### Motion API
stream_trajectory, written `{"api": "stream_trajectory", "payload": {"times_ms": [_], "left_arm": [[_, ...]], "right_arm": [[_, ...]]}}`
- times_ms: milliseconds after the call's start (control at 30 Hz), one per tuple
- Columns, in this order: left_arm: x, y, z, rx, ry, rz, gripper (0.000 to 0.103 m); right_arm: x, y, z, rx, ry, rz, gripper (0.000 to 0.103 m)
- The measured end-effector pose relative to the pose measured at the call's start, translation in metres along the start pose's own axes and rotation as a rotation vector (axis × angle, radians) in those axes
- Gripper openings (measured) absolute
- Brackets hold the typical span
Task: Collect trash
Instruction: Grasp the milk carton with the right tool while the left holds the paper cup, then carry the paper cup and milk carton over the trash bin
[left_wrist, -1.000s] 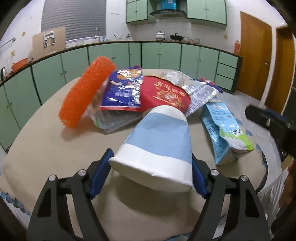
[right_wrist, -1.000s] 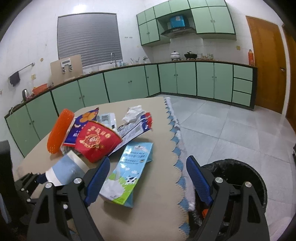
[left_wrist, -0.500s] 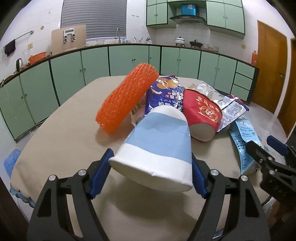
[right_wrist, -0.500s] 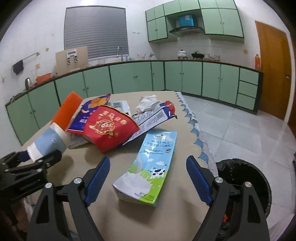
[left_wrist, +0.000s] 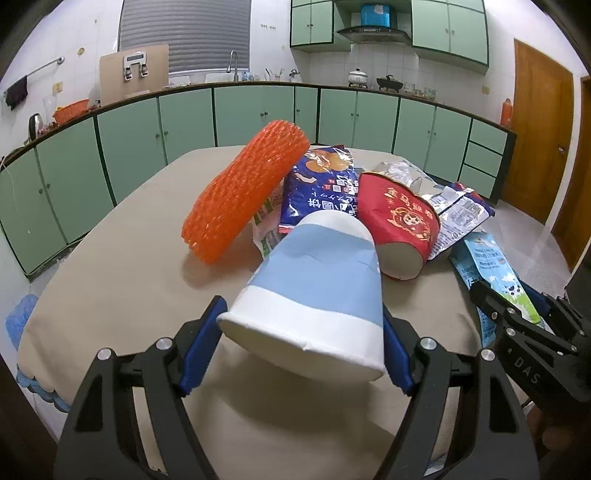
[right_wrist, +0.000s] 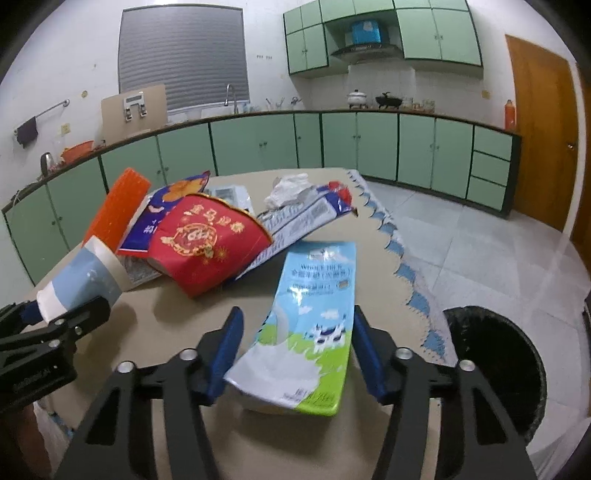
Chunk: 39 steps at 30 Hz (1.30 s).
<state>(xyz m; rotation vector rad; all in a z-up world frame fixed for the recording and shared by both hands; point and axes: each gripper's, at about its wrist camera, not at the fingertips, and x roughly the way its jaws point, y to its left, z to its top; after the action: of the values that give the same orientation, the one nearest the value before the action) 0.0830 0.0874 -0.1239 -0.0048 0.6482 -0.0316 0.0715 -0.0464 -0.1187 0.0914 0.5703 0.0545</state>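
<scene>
Your left gripper (left_wrist: 301, 343) pinches a blue-and-white paper cup (left_wrist: 314, 291) by its rim end, both blue pads pressed to the cup's sides, the cup tipped with its base pointing away over the beige table (left_wrist: 122, 280). To the left of the cup the tabletop lies bare out to the rounded edge, where the cloth's blue scalloped trim (left_wrist: 37, 387) hangs.

Beyond the cup, left to right, an orange foam net sleeve (left_wrist: 243, 192) leans on a dark blue snack bag (left_wrist: 321, 188); a red paper cup (left_wrist: 399, 225) lies on its side just beside the bag; a silver-lined wrapper (left_wrist: 461, 218) spreads behind it.

In the right wrist view the same heap sits at upper left, with a crumpled white tissue (right_wrist: 288, 188) near the table's far edge.

Your right gripper (right_wrist: 295, 354) straddles the near end of a flattened whole-milk carton (right_wrist: 314, 314) lying on the table; its jaws have just been closing, and the left pad (right_wrist: 225, 354) meets the carton's edge, while a sliver of gap seems to remain at the right pad (right_wrist: 367, 354), so a firm grip cannot be confirmed. The carton lies close to the table's right edge, its far end pointing toward the wrapper.

Right of that edge, past the scalloped trim, open tiled floor (right_wrist: 480, 240) runs to the green cabinets (right_wrist: 406, 147), and a black-lined trash bin (right_wrist: 498, 369) stands on the floor just beside the table, its mouth open.
</scene>
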Motion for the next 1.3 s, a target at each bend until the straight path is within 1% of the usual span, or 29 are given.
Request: {"api": "stream_trajectory", "payload": {"times_ms": [167,300,333,367,400,433,467,500,533,933,1133,1300], "left_arm": [[-0.002,-0.003,-0.001,0.003,-0.001,-0.005,0.074],[-0.004,-0.008,-0.001,0.008,-0.001,-0.013,0.074],[-0.004,-0.010,-0.001,0.011,-0.001,-0.016,0.074],[-0.005,-0.011,-0.001,0.013,0.000,-0.018,0.074],[-0.005,-0.012,-0.002,0.015,0.000,-0.020,0.074],[-0.006,-0.014,-0.002,0.018,-0.001,-0.022,0.074],[-0.007,-0.015,-0.001,0.020,-0.001,-0.023,0.074],[-0.007,-0.016,-0.001,0.021,-0.002,-0.024,0.074],[-0.008,-0.017,0.000,0.023,-0.004,-0.025,0.074],[-0.017,-0.029,0.005,0.035,-0.025,-0.044,0.074],[-0.021,-0.042,0.006,0.046,-0.032,-0.073,0.074],[-0.024,-0.058,0.012,0.061,-0.042,-0.106,0.074]], "right_arm": [[-0.006,-0.007,-0.001,0.003,0.008,0.007,0.047],[-0.008,-0.015,-0.003,0.013,0.015,-0.005,0.048],[-0.007,-0.016,-0.002,0.014,0.020,-0.007,0.050],[-0.006,-0.017,-0.002,0.016,0.024,-0.012,0.055],[-0.005,-0.018,-0.001,0.020,0.023,-0.013,0.058],[-0.004,-0.019,0.000,0.024,0.020,-0.011,0.058],[-0.004,-0.019,0.001,0.024,0.021,-0.003,0.056],[-0.004,-0.019,0.002,0.019,0.024,0.004,0.049],[-0.003,-0.018,0.003,0.009,0.028,0.005,0.047],[-0.023,-0.033,0.007,0.030,0.018,0.007,0.046],[-0.037,-0.044,0.009,0.050,-0.006,-0.009,0.046],[-0.050,-0.059,0.018,0.070,-0.041,-0.030,0.046]]}}
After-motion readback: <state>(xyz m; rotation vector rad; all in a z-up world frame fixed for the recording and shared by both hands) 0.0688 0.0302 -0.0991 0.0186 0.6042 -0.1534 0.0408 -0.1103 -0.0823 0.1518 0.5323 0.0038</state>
